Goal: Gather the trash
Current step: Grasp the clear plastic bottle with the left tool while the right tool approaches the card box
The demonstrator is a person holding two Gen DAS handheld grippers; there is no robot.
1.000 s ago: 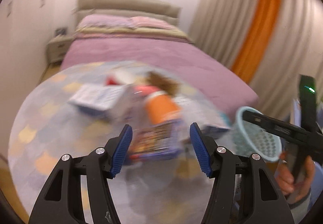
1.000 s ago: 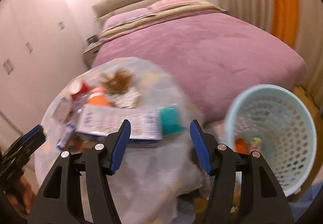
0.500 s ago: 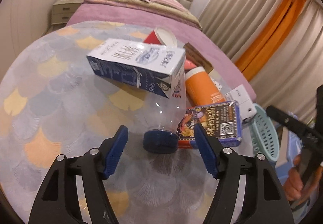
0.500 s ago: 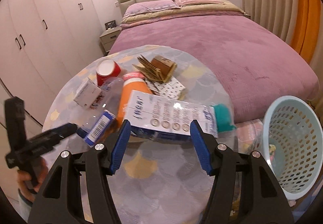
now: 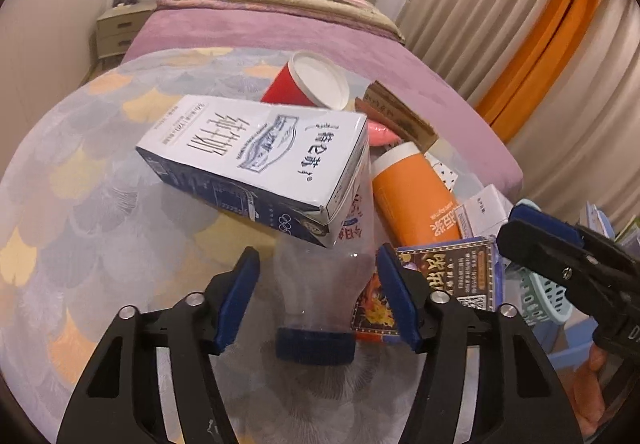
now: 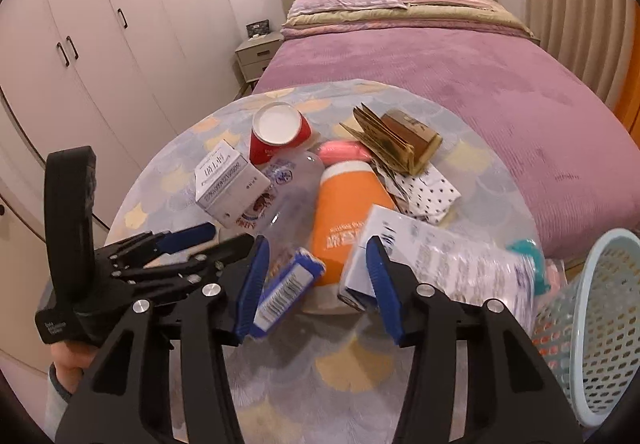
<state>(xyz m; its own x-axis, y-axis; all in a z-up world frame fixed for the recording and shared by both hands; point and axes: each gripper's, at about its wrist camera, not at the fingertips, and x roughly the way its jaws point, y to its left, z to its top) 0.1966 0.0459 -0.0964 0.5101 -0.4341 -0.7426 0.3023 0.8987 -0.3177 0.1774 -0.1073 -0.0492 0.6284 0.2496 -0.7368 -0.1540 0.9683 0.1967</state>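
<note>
A pile of trash lies on a round table (image 5: 80,204). A clear plastic bottle (image 5: 320,284) with a blue cap lies under a white and blue milk carton (image 5: 256,156). My left gripper (image 5: 318,296) straddles the bottle's neck; its jaws are closing, with a small gap still showing at the left pad. My right gripper (image 6: 316,284) is also closing, low over a blue barcode box (image 6: 288,284), an orange bottle (image 6: 348,212) and a long white carton (image 6: 440,264), without gripping any of them. Each gripper shows in the other's view: left gripper (image 6: 228,238), right gripper (image 5: 520,232).
A light blue perforated basket (image 6: 592,324) stands just off the table's right edge. A red cup (image 6: 280,132), folded brown cardboard (image 6: 400,136), a pink item (image 6: 344,152) and dotted paper (image 6: 428,192) lie further back. A purple bed (image 6: 480,84) and wardrobes (image 6: 100,24) stand behind.
My left gripper has sunk toward the bottle, and its jaws now flank the neck more narrowly. My right gripper has swung left from the basket over the pile, and its jaws have narrowed.
</note>
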